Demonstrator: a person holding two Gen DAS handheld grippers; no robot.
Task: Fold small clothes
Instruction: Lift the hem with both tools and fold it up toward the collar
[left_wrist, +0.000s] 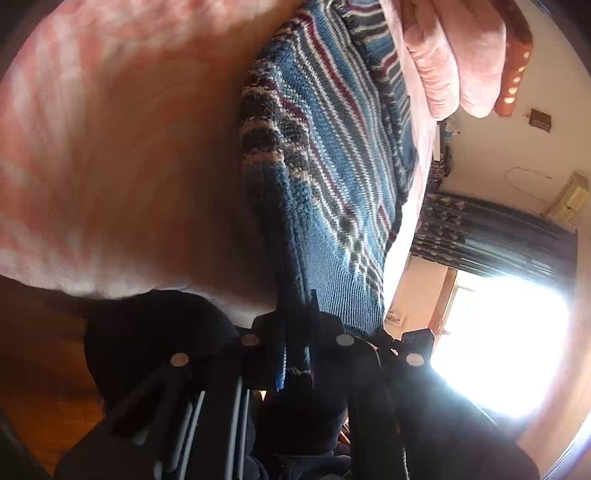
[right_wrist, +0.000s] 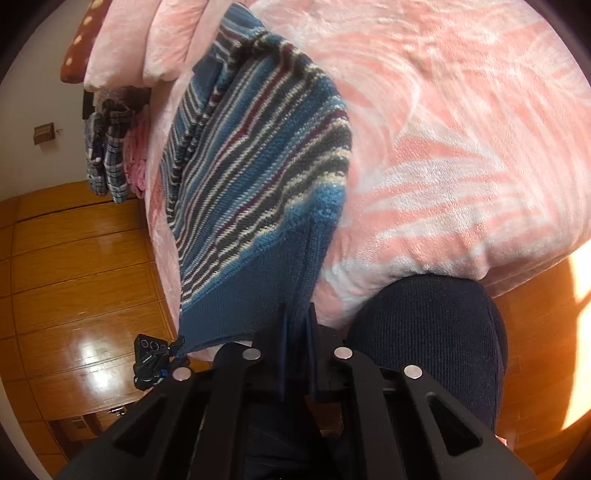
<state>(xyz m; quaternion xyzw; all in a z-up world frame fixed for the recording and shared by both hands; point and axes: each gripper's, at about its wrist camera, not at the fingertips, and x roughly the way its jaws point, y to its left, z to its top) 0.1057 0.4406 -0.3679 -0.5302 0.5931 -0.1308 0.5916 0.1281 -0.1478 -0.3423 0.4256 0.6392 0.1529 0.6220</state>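
**Both grippers clamped on the hem of a striped knit**

Over the pink blanket (right_wrist: 461, 155), a blue striped sweater (right_wrist: 251, 177) is stretched out from its plain blue hem, which runs down into both grippers. Seen from the left wrist, the left gripper (left_wrist: 295, 317) has its two dark fingers pressed together on the sweater (left_wrist: 332, 177) edge, a strip of striped knit showing between them. Seen from the right wrist, the right gripper (right_wrist: 297, 325) is likewise clenched on a fold of the plain blue hem band.

Only the left wrist view shows the bright window (left_wrist: 498, 343), the dark patterned curtain (left_wrist: 491, 236) beside it and an air conditioner (left_wrist: 569, 199) high on the wall. Only the right wrist view shows the wooden floor (right_wrist: 74, 266), a plaid garment (right_wrist: 107, 155) hanging past the blanket's far edge, and the other gripper's tip (right_wrist: 155, 360) at the sweater's lower left corner. Both views catch the pink pillows (right_wrist: 147, 40) beyond the sweater and a dark ribbed garment (right_wrist: 432, 332) lying just beside the gripper at the blanket's near edge; in the left view it (left_wrist: 155, 339) sits in deep shadow.
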